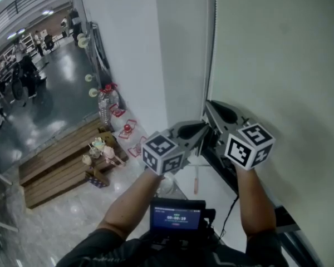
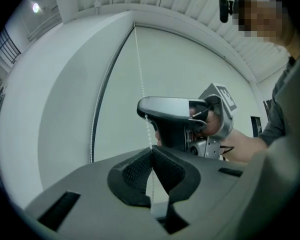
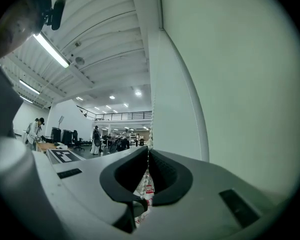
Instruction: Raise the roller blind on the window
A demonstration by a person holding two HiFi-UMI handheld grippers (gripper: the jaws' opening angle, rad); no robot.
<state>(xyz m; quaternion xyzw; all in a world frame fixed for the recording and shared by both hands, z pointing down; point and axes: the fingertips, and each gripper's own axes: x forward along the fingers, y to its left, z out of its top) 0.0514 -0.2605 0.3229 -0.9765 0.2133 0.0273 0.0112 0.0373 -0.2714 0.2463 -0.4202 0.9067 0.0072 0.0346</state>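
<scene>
Setting: large open industrial hall, used as a shared workspace.
Ceiling: ribbed metal ceiling (image 3: 105, 29) with tube lights (image 3: 52, 50).
Upper level: mezzanine railing (image 3: 122, 115).
Floor: polished grey floor (image 1: 55, 88) carrying wooden pallets (image 1: 61, 166).
Occupants: people (image 3: 96, 139) standing beside office chairs (image 3: 69, 136).

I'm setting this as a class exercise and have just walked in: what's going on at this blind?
A person holds a gripper in each hand at the roller blind, which hangs down over the window. Both are shut on its bead chain: the left gripper lower down, and the right gripper just above it. As far as the views show, the blind is not yet raised.
</scene>
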